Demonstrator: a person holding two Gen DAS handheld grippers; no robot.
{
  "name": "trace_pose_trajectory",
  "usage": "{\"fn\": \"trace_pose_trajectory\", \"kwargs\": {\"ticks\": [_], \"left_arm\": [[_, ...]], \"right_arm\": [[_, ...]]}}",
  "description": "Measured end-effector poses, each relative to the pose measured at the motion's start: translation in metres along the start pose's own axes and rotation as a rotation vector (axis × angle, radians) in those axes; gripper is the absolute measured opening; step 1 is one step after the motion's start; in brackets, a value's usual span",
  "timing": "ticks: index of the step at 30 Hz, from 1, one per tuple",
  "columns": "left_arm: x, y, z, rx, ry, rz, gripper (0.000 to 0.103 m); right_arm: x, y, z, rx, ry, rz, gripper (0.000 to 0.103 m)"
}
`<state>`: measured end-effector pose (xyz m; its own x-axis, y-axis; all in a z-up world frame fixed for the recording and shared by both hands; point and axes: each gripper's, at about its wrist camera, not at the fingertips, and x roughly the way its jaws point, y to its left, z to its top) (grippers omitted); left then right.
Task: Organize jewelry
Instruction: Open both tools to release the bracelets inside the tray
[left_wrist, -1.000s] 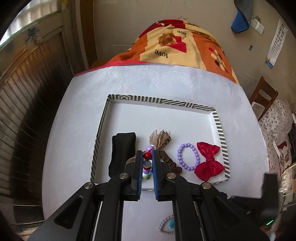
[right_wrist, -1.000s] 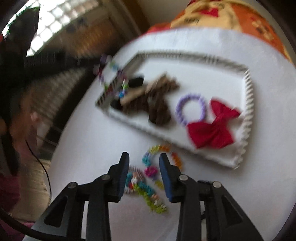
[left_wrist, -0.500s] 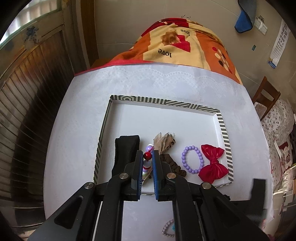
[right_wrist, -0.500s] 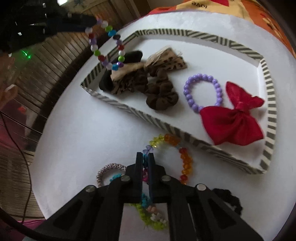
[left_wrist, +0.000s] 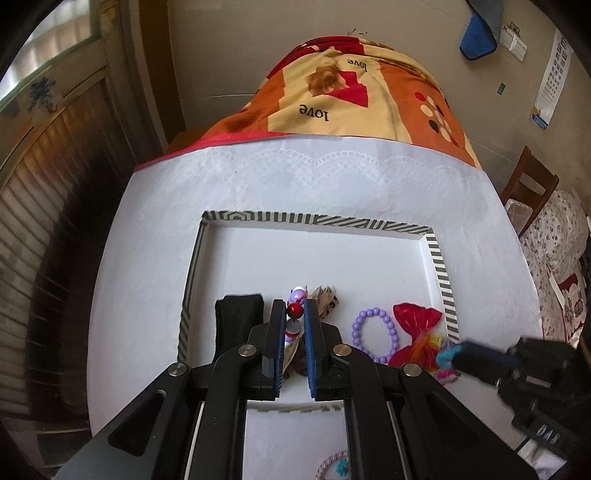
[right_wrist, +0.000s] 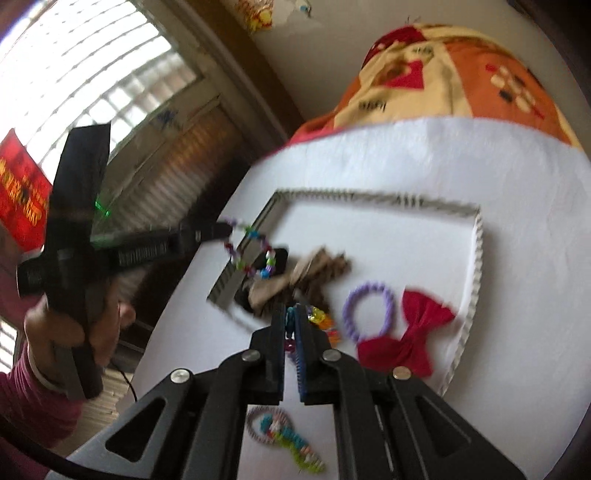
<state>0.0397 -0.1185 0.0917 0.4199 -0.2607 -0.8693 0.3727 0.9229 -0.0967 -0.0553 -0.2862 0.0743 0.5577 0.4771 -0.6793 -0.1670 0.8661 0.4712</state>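
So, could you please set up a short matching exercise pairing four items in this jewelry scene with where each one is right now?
Items:
1. purple bead bracelet
2. red bow
3. multicoloured bead bracelet
4. white table

Places:
A. gripped by the left gripper
B. under the striped tray
C. in the tray beside the bow
D. in the tray's near right corner

Pairs: 1-C, 2-D, 3-A, 4-B

Daylight enters through the window, which is blown out to white glare in the right wrist view. The white bench is evenly lit, with soft shadows. The left view is sharp; the right view is motion-blurred throughout. Fisheye distortion bends both, and the corners are vignetted black.
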Motion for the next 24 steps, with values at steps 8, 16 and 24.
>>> {"fn": "trace_pose_trajectory", "kwargs": {"ticks": [8, 16, 24], "left_arm": [[0.032, -0.008, 0.030, 0.009, 0.023, -0.027, 0.000], [0.074, -0.003, 0.049, -0.002, 0.059, -0.025, 0.000], [0.112, 0.041, 0.045, -0.082, 0.108, 0.058, 0.000]], "right_arm": [[0.022, -0.049, 0.032, 0.083, 0.001, -0.077, 0.005], [0.041, -0.088, 0.041, 0.156, 0.011, -0.140, 0.005], [0.081, -0.114, 0.054, 0.207, 0.050, -0.158, 0.005]]}}
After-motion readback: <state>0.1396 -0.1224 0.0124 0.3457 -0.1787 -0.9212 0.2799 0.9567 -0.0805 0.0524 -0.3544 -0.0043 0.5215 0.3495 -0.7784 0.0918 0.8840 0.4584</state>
